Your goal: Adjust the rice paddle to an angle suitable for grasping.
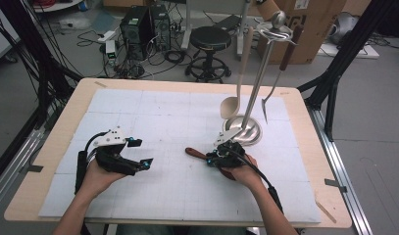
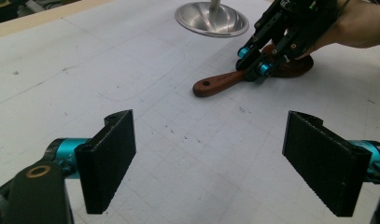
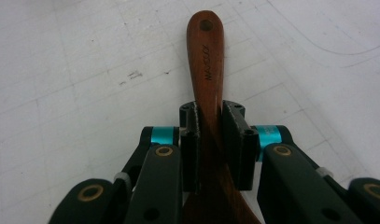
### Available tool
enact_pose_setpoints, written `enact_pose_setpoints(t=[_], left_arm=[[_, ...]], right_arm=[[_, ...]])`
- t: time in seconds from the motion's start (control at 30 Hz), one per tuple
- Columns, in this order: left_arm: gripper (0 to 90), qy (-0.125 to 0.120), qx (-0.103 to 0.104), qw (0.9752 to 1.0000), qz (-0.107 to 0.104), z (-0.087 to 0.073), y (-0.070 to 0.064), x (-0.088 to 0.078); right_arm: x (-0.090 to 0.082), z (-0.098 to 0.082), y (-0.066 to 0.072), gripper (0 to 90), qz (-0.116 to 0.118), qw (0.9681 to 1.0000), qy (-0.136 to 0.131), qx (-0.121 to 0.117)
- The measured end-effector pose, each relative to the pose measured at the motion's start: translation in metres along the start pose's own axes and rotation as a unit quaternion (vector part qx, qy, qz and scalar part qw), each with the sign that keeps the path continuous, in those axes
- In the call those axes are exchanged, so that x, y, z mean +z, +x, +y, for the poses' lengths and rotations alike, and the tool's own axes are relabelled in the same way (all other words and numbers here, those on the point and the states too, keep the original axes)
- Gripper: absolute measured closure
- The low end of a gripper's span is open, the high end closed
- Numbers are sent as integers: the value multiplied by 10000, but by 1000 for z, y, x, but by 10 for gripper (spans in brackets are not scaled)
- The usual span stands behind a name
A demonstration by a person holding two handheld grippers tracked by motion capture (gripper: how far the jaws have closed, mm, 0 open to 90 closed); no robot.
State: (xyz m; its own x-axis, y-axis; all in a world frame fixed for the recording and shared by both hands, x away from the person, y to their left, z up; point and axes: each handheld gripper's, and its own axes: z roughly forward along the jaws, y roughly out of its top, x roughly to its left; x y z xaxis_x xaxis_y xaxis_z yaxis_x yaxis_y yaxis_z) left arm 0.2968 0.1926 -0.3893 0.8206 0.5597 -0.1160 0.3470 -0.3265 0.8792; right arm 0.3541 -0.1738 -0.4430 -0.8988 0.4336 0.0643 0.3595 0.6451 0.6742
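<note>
A reddish-brown wooden spoon (image 1: 193, 152) lies flat on the white mat, its handle end with a hole pointing left. My right gripper (image 1: 210, 157) is shut on the handle; in the right gripper view both pads (image 3: 191, 140) press its sides and the handle (image 3: 207, 51) runs out ahead. In the left gripper view the spoon (image 2: 220, 83) and the right gripper (image 2: 253, 60) sit ahead. My left gripper (image 1: 140, 152) rests low at the left, open, nothing between its jaws (image 2: 211, 163).
A steel utensil stand (image 1: 246, 131) rises just behind the right hand, with a beige ladle (image 1: 231, 105) and a brown-handled fork (image 1: 270, 98) hanging from it. The white gridded mat (image 1: 153, 112) covers the wooden table. A stool (image 1: 209, 44) stands beyond the far edge.
</note>
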Motion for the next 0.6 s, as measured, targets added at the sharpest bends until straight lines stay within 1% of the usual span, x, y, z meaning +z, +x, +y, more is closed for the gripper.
enact_pose_setpoints(t=[0.07, 0.2, 0.23, 0.3, 0.4, 0.43, 0.47, 0.6], left_arm=[[182, 8, -1, 10000, -6, 0, 0, 0], [187, 18, 3, 10000, -5, 0, 0, 1], [189, 16, -13, 10000, 14, 0, 0, 1], [189, 29, -1, 10000, 19, 0, 0, 1], [195, 55, 15, 10000, 20, 0, -1, 2], [198, 58, -9, 10000, 23, 0, -2, 2], [201, 76, 17, 10000, 15, 0, -1, 3], [218, 135, 43, 9999, -26, 0, -2, 5]], right_arm=[[-1, 0, 0, 783, -17, 10000, 13, -21], [-1, 1, 2, 784, 98, 9999, -6, -27], [-1, 2, 3, 784, 90, 9999, -30, -44], [-2, 2, 4, 785, 162, 9998, -115, -24], [-3, 4, 7, 784, 206, 9996, -183, -46], [-4, 4, 7, 785, 199, 9996, -207, -52], [-4, 4, 8, 785, 233, 9994, -249, -25], [-7, 7, 12, 785, 293, 9987, -406, -123]])
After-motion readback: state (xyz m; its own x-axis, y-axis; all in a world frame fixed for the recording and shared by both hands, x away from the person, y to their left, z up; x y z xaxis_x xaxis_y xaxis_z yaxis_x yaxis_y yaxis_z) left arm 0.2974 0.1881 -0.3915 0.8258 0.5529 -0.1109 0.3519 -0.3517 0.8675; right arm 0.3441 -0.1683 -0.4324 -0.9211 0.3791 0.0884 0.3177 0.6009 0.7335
